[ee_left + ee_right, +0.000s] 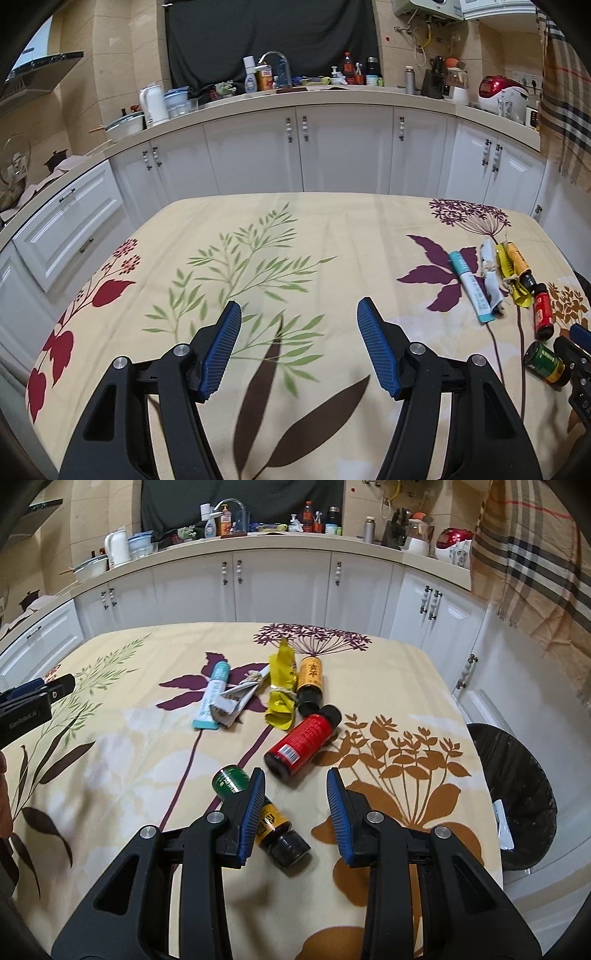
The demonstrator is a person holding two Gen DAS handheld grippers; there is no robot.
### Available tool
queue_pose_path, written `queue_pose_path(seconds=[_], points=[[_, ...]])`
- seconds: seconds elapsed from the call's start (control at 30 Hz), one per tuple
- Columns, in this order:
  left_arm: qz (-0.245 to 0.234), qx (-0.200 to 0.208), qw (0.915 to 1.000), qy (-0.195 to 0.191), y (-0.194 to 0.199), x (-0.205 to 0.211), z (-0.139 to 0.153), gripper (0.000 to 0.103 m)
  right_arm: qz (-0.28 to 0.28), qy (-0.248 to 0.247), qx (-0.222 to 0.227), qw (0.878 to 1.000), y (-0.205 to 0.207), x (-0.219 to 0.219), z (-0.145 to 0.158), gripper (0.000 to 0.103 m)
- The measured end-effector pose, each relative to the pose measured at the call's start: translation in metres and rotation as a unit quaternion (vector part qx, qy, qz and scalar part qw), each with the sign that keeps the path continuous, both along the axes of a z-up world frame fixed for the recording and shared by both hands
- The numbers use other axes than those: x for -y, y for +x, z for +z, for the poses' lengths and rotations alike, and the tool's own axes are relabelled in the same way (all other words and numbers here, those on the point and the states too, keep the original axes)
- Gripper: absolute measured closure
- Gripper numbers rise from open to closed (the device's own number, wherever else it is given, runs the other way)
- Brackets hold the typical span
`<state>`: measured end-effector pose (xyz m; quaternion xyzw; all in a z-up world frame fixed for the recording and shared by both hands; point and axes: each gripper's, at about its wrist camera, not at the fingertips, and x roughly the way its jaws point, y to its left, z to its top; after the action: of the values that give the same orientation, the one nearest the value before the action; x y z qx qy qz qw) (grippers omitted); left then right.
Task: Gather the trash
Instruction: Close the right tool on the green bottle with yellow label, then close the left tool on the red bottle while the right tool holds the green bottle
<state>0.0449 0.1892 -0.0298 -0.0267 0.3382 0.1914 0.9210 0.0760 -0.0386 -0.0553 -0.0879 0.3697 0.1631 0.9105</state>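
Trash lies on the floral tablecloth [129,760]: a teal tube [212,696], a grey crumpled wrapper [236,698], a yellow wrapper [282,686], an orange bottle [311,681], a red bottle [303,740] and a green bottle [255,812]. My right gripper [295,779] is open just above the table; its left finger overlaps the green bottle, the red bottle lies just ahead. My left gripper [299,314] is open and empty over bare cloth at the table's left, and its side also shows in the right wrist view [35,692]. The same trash shows at the right of the left wrist view: the teal tube [471,286], the red bottle [543,314], the green bottle [546,363].
A bin lined with a black bag [517,794] stands on the floor right of the table. White kitchen cabinets [251,158] and a cluttered counter [295,92] run behind the table. A plaid cloth [535,561] hangs at the right.
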Motion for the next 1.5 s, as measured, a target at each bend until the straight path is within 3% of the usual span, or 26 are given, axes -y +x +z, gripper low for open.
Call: queue_pose_path(seconds=[0.3,0.6,0.7,0.73,0.87,1.17,1.5], points=[[0.011,-0.003,0.9999,-0.003,-0.012,-0.008,-0.004,0.039,0.021,0.007,-0.004,1.000,-0.010,-0.002,0.004,0.069],[0.006,-0.003,1.0000,-0.007,-0.010,-0.004,-0.005,0.039,0.055,-0.022,-0.039,0.997,-0.008,-0.017,-0.012,0.068],[0.002,-0.006,1.0000,-0.008,-0.008,-0.001,-0.006,0.039,0.064,-0.027,-0.048,0.996,-0.007,-0.020,-0.016,0.072],[0.000,-0.006,1.0000,-0.008,-0.007,0.000,-0.007,0.039,0.067,-0.027,-0.049,0.996,-0.008,-0.021,-0.016,0.080],[-0.003,-0.008,0.9999,-0.008,-0.005,0.004,-0.008,0.039,0.073,-0.026,-0.045,0.996,-0.011,-0.022,-0.015,0.080],[-0.034,-0.007,0.9994,-0.010,-0.001,0.029,-0.007,0.039,0.051,0.000,-0.002,0.999,-0.014,-0.007,0.008,0.080],[-0.111,-0.009,0.9937,-0.014,0.018,0.090,-0.008,0.039,-0.024,-0.002,0.018,1.000,0.003,0.041,0.013,0.080]])
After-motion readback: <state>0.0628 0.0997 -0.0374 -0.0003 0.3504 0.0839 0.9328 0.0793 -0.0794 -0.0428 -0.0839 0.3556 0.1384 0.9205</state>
